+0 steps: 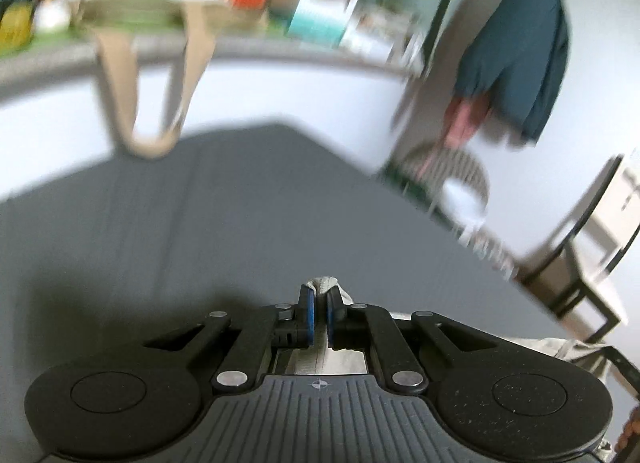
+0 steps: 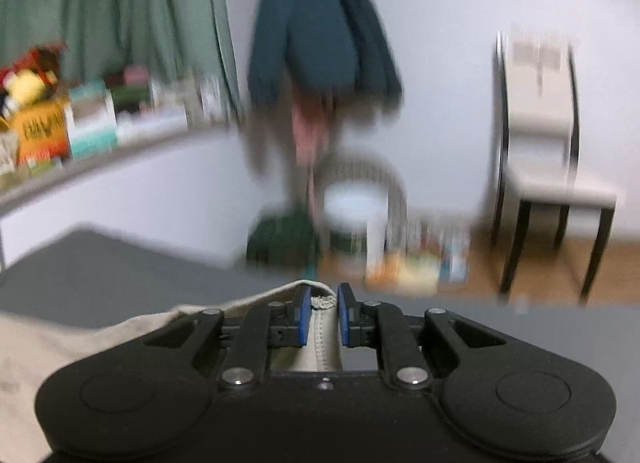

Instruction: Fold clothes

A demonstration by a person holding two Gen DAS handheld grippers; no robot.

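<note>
A beige garment [image 2: 92,339] is held above the grey table [image 2: 120,271]. In the right wrist view my right gripper [image 2: 323,301] is shut on a seamed edge of it, and the cloth spreads down to the left under the gripper body. In the left wrist view my left gripper [image 1: 319,301] is shut on another bunched bit of the beige garment [image 1: 325,284], which pokes out between the blue pads [image 1: 308,309]. More of the cloth shows at the lower right [image 1: 576,347]. Both views are motion-blurred.
A shelf [image 1: 240,43] with boxes and a hanging tote bag [image 1: 156,103] runs along the far wall. A dark teal coat [image 2: 320,35] hangs on the wall above a round stool [image 2: 356,203]. A white chair [image 2: 548,159] stands at the right on the wooden floor.
</note>
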